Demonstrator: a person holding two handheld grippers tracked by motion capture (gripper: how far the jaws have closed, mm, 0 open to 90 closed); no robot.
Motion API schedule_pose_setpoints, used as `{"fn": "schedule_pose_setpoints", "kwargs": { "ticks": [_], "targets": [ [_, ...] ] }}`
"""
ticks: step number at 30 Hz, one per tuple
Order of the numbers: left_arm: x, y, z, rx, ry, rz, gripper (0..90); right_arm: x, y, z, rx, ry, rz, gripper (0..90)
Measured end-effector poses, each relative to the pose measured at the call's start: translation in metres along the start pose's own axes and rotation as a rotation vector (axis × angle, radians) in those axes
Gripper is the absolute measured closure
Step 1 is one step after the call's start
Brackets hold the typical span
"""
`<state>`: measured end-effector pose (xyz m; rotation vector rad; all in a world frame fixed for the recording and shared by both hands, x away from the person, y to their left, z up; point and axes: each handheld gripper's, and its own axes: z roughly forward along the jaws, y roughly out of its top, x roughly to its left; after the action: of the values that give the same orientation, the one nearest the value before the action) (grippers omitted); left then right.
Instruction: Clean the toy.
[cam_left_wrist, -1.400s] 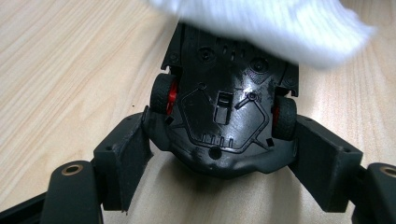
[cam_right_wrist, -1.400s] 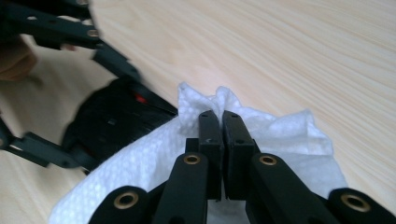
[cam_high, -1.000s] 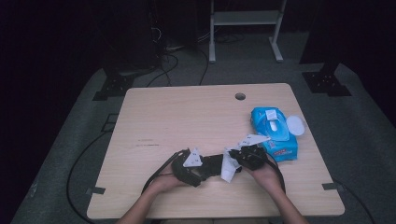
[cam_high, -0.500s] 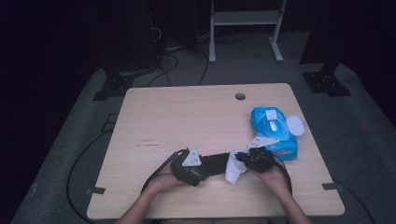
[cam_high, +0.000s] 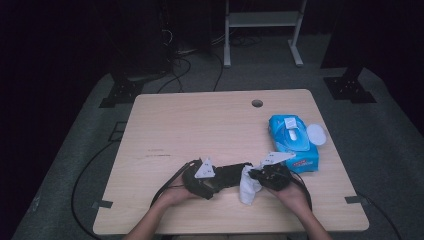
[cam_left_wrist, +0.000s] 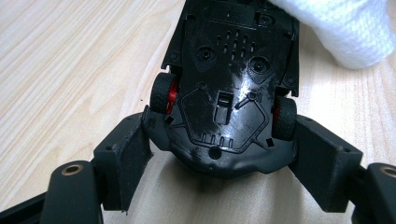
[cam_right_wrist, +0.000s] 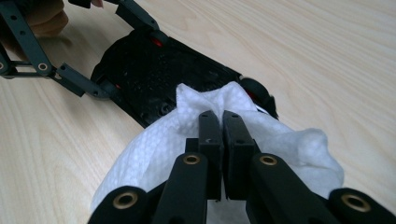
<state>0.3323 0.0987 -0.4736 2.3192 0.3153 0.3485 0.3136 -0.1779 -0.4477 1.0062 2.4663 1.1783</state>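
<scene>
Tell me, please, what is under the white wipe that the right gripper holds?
Under the white wipe lies one end of the upturned black toy car, on the wooden table. One wheel peeks out; the rest of that end is covered.

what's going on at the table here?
A person is cleaning a black toy car that lies upside down on the wooden table. The left hand-held gripper clamps the car by one end, jaws against its sides near the red-hubbed wheels. The right hand-held gripper is shut on a white wipe, which rests against the car's far end. A blue pack of wipes sits to the right, flap open.
</scene>
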Motion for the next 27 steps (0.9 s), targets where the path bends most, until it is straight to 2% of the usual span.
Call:
{"fn": "schedule_pose_setpoints", "kwargs": {
  "ticks": [3,4,6,9,13,15,19,21,23,25,26,27],
  "targets": [
    [0.0,0.0,0.0,0.004,-0.005,0.015,24.4,0.0,-0.004,-0.004,-0.002,0.002,0.017,87.2],
    [0.0,0.001,0.001,0.001,-0.006,0.008,24.4,0.002,-0.004,-0.004,0.0,-0.002,0.007,87.2],
    [0.0,0.001,0.002,0.001,-0.005,0.005,24.4,0.008,-0.003,-0.002,0.002,0.033,0.001,87.2],
    [-0.001,0.001,0.002,0.002,-0.002,0.002,24.4,0.015,0.0,0.001,0.019,0.032,-0.039,87.2],
    [0.001,0.001,0.001,-0.002,-0.006,-0.005,24.4,0.002,-0.002,-0.004,0.01,-0.006,0.015,87.2],
    [0.002,0.0,0.001,0.0,-0.004,-0.004,24.4,-0.002,-0.004,-0.006,0.001,-0.002,0.039,87.2],
    [0.001,0.001,0.001,0.004,0.0,0.004,24.4,0.011,0.0,0.0,0.002,0.04,0.0,87.2],
    [0.001,0.001,0.0,0.011,0.001,0.008,24.4,0.015,0.002,0.004,0.02,0.032,-0.031,87.2],
    [0.0,0.0,-0.001,0.007,0.003,0.001,24.4,0.012,0.0,0.001,0.016,0.027,-0.008,87.2],
    [0.001,0.0,-0.001,0.005,0.0,-0.002,24.4,0.004,-0.003,-0.005,0.015,-0.013,0.004,87.2],
    [0.001,0.0,-0.001,0.005,-0.001,-0.001,24.4,0.0,-0.005,-0.007,0.011,-0.017,0.028,87.2],
    [0.002,0.0,-0.001,0.004,-0.001,-0.001,24.4,-0.001,-0.006,-0.009,0.009,-0.031,0.029,87.2]
  ]
}}
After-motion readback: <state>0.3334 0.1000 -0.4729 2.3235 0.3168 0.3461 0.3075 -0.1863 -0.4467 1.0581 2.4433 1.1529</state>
